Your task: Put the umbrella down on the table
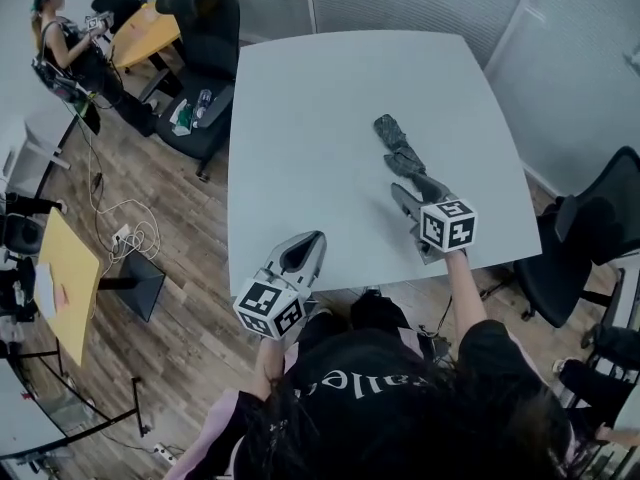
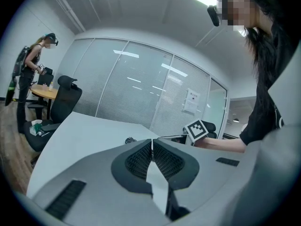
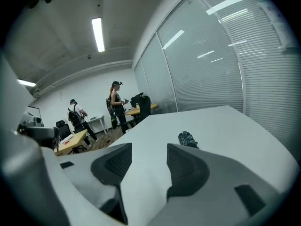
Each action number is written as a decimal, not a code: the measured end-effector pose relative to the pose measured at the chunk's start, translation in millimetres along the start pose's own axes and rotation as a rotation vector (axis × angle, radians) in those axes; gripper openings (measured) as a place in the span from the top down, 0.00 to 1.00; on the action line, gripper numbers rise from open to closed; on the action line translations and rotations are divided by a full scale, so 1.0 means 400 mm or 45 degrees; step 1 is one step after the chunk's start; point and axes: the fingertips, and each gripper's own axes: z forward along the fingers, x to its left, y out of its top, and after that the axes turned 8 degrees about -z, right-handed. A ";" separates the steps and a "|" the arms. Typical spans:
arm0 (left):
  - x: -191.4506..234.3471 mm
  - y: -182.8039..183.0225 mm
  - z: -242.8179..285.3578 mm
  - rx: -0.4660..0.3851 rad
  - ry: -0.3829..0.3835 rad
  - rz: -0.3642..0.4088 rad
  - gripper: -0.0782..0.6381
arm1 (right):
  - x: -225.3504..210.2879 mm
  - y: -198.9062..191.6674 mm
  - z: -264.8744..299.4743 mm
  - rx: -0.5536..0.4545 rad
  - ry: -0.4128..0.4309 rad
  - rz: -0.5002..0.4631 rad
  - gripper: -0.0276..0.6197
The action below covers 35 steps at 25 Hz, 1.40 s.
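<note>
A folded dark grey umbrella lies on the pale grey table, right of its middle. My right gripper hovers just behind the umbrella's near end, jaws open with nothing between them. In the right gripper view the umbrella shows beyond the right finger, apart from the gripper. My left gripper sits over the table's near edge, shut and empty. In the left gripper view its jaws meet, and the umbrella is a small dark shape far off.
A black office chair stands at the table's far left corner, with another chair at the right. Yellow desks and cables are on the wooden floor at left. A person stands far left. Glass partitions close off the back.
</note>
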 end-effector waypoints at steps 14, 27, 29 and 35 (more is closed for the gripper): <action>0.010 -0.046 -0.227 0.034 -0.073 0.029 0.85 | 0.378 -0.055 -0.192 -0.112 -0.015 0.148 0.67; -0.011 -0.105 -0.309 0.043 -0.127 -0.004 0.85 | 0.550 -0.085 -0.299 -0.133 0.003 0.158 0.74; -0.023 -0.107 -0.316 0.039 -0.128 -0.004 0.85 | 0.556 -0.083 -0.306 -0.138 0.009 0.160 0.76; -0.067 -0.118 -0.336 0.025 -0.113 -0.005 0.85 | 0.576 -0.073 -0.341 -0.161 0.050 0.161 0.86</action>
